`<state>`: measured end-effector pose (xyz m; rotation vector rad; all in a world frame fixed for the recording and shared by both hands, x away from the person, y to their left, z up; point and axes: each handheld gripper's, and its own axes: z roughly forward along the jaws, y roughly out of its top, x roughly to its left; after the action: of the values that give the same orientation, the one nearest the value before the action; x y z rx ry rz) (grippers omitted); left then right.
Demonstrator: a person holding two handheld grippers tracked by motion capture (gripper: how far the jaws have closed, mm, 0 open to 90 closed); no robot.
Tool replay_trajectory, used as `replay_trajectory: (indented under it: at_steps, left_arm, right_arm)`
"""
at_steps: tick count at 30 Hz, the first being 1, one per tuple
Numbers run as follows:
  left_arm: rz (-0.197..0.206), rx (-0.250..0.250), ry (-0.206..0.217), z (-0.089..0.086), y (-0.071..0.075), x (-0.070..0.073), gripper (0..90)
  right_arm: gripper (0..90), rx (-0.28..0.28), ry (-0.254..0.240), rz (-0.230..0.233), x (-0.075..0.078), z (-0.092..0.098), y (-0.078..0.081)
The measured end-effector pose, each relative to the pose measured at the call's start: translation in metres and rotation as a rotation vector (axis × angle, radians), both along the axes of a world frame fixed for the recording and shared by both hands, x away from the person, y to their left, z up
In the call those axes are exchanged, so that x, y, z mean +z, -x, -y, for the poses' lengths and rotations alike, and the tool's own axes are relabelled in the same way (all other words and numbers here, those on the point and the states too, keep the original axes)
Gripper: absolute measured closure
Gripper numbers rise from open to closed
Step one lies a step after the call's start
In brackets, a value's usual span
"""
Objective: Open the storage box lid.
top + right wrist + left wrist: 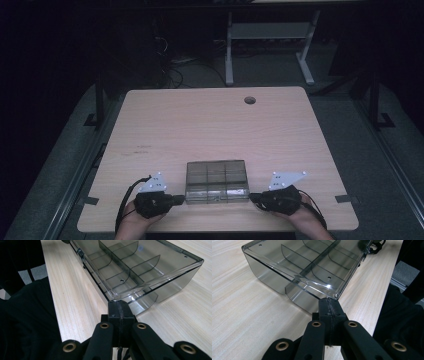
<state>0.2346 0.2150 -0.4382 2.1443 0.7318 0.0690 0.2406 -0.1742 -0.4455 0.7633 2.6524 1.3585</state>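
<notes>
A: Where's the left gripper [176,201]?
B: Jaws pressed together, holding nothing — its tip sits at the near left corner of the smoky clear plastic compartment box [217,181], near the front edge of the pale wooden table [210,120].
A: And the right gripper [253,198]?
B: Jaws also together — tip at the box's near right corner.

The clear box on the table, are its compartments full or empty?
Empty: through the clear box, every compartment shows bare dividers and floor.

Glossy smoky clear plastic box [217,181], matt pale wood-grain table [200,125]
</notes>
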Motion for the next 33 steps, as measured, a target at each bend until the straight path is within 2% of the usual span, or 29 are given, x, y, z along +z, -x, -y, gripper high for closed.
replay_trajectory:
  at_steps: [21,33]
  left_arm:
    - [0.027,-0.009,0.053,0.004,0.001,0.003,89.8]
    - [0.033,-0.011,0.066,0.008,0.0,0.003,89.8]
  right_arm:
    - [89.8,-0.008,-0.049,0.047,0.005,-0.002,-0.001]
    - [89.8,0.001,-0.024,0.053,0.0,-0.013,-0.008]
